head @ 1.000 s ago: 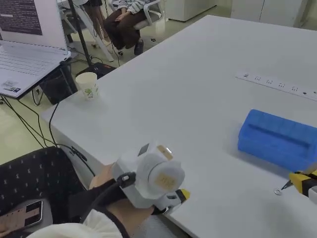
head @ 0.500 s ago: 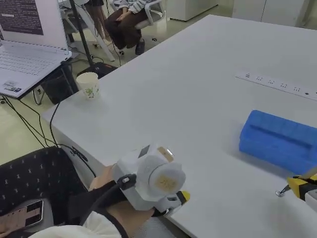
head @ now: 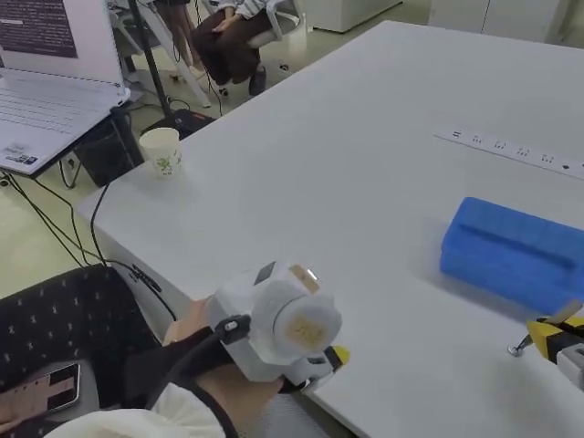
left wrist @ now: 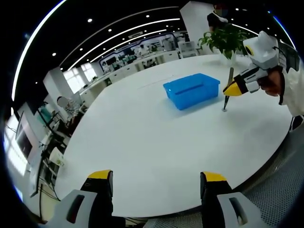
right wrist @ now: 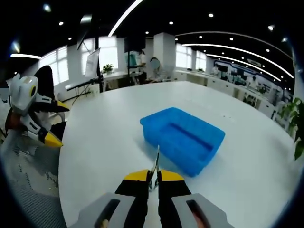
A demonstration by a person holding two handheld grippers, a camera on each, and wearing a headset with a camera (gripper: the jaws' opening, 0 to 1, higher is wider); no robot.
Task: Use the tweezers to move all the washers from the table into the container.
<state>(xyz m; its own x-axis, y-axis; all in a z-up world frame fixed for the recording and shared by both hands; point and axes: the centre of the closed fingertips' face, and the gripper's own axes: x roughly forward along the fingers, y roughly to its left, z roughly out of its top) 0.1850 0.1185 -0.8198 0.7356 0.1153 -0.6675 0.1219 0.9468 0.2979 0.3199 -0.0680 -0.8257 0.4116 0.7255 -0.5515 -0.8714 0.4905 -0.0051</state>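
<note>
Smooth white counter [head: 365, 182], matte, with a rounded edge. Blue plastic container [right wrist: 183, 137], rectangular and open-topped with a hollow interior, sits on the counter just ahead of the right gripper [right wrist: 154, 175]. That gripper's yellow-tipped jaws are pressed together on thin metal tweezers [right wrist: 156, 159], which point forward and down towards the counter near the container's front wall. Tiny metal washer [head: 515, 349] at the tweezer tips; cannot tell if it is pinched or lying flat. Left gripper [left wrist: 156, 178] has its jaws spread wide with nothing between them. It is held low at the near counter edge, well apart from the container, with a hand wrapped around its white rounded body. Paper cup [head: 162, 151] stands at the far left corner. Flat white power strip [head: 511, 146] lies beyond the container.
</note>
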